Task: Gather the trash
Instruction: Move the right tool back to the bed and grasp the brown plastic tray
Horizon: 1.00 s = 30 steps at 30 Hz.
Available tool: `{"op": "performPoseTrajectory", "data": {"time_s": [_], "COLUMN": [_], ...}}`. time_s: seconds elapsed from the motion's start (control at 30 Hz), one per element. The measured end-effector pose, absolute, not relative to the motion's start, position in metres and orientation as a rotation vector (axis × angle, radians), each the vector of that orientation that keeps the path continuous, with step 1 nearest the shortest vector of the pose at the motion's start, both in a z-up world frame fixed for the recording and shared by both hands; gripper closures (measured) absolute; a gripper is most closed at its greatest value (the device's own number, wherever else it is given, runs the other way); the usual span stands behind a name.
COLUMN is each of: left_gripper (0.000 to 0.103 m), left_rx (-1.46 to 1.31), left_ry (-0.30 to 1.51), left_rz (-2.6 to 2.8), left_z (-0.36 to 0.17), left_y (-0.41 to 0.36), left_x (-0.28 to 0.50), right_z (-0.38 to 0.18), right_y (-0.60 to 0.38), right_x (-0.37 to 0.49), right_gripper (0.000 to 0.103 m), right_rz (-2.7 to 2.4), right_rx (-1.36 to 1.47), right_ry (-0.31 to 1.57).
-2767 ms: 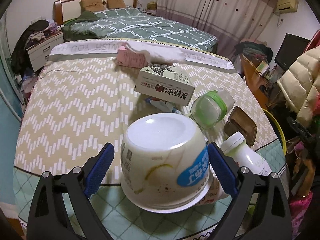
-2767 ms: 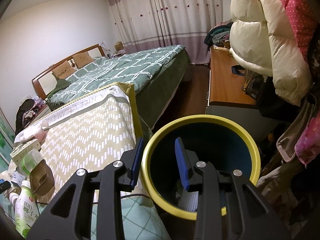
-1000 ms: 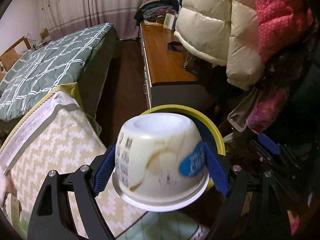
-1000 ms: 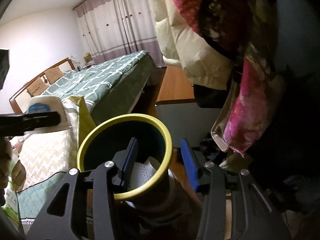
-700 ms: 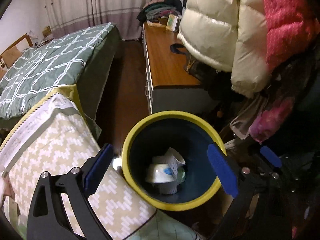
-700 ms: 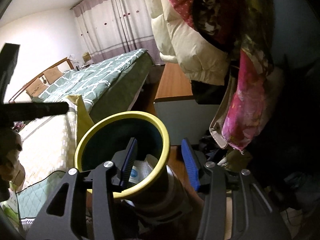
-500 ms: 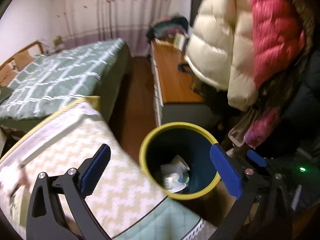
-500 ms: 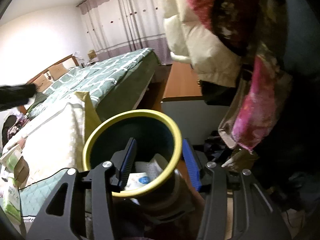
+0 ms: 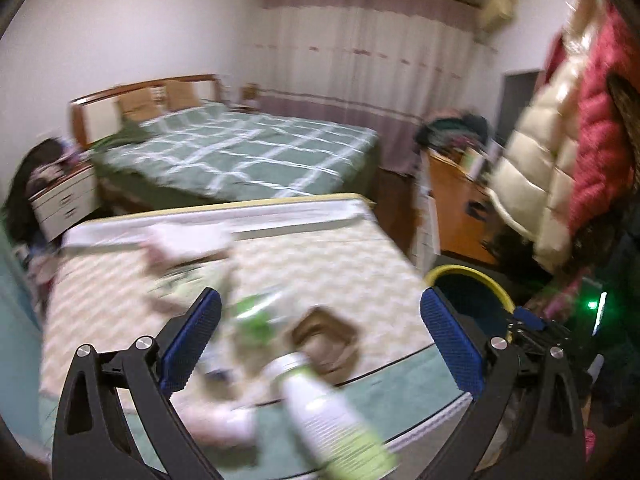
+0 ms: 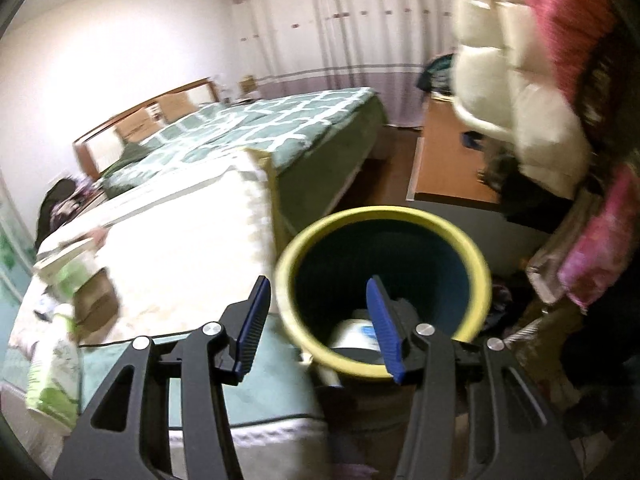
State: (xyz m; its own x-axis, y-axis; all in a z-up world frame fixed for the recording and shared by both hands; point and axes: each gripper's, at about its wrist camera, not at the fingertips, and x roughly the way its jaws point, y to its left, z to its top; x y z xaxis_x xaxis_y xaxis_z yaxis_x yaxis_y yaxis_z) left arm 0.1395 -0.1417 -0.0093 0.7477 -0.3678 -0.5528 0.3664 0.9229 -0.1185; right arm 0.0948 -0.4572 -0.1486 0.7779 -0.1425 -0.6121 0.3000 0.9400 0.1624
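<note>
My left gripper (image 9: 318, 296) stands wide open over the table with nothing in it. Blurred below it lie a white bottle with a green label (image 9: 328, 412), a brown tray (image 9: 324, 336) and a green-lidded jar (image 9: 256, 312). The yellow-rimmed bin (image 9: 460, 272) stands off the table's right corner. In the right wrist view my right gripper (image 10: 318, 282) hangs over the bin (image 10: 384, 212), one finger left of the rim and one over the inside. Its jaws are apart and I see no pad pressing the rim. The white bowl (image 10: 356, 332) lies in the bin.
A patterned cloth (image 9: 320, 248) covers the table, with a pink item (image 9: 180, 240) at its far side. Beyond lie a green bed (image 9: 240, 152) and a nightstand (image 9: 64, 200). A wooden desk (image 9: 452, 200) and hanging coats (image 9: 560, 120) crowd the right, close to the bin.
The left gripper opened and the white bowl dropped into the bin. It then swung left, back over the table. The right gripper shifted left across the bin's rim.
</note>
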Motion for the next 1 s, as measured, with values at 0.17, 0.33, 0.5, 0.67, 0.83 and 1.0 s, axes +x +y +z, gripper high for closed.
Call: {"op": "performPoseTrajectory", "data": {"time_s": [0.17, 0.33, 0.5, 0.67, 0.83, 1.0], "left_gripper": [0.005, 0.005, 0.005, 0.005, 0.005, 0.005], "left_rx": [-0.054, -0.075, -0.109, -0.124, -0.129, -0.137], "left_ry": [0.575, 0.567, 0.591, 0.601, 0.62, 0.625], "left_rz": [-0.247, -0.157, -0.152, -0.157, -0.168, -0.175], "left_z": [-0.016, -0.025, -0.037, -0.043, -0.048, -0.05], "left_y": [-0.066, -0.02, -0.006, -0.005, -0.011, -0.012], "left_x": [0.119, 0.11, 0.11, 0.112, 0.117, 0.119], "right_z": [-0.145, -0.146, -0.154, -0.165, -0.168, -0.167], "right_y": [-0.4, -0.346, -0.306, -0.284, -0.282, -0.274], "right_x": [0.117, 0.14, 0.161, 0.176, 0.19, 0.209], "right_gripper": [0.055, 0.055, 0.051, 0.039, 0.032, 0.032], "right_rz": [-0.089, 0.06, 0.154, 0.195, 0.209, 0.225], "right_rx": [0.212, 0.168, 0.105, 0.032, 0.021, -0.003], "right_ry": [0.667, 0.706, 0.768, 0.829, 0.847, 0.861]}}
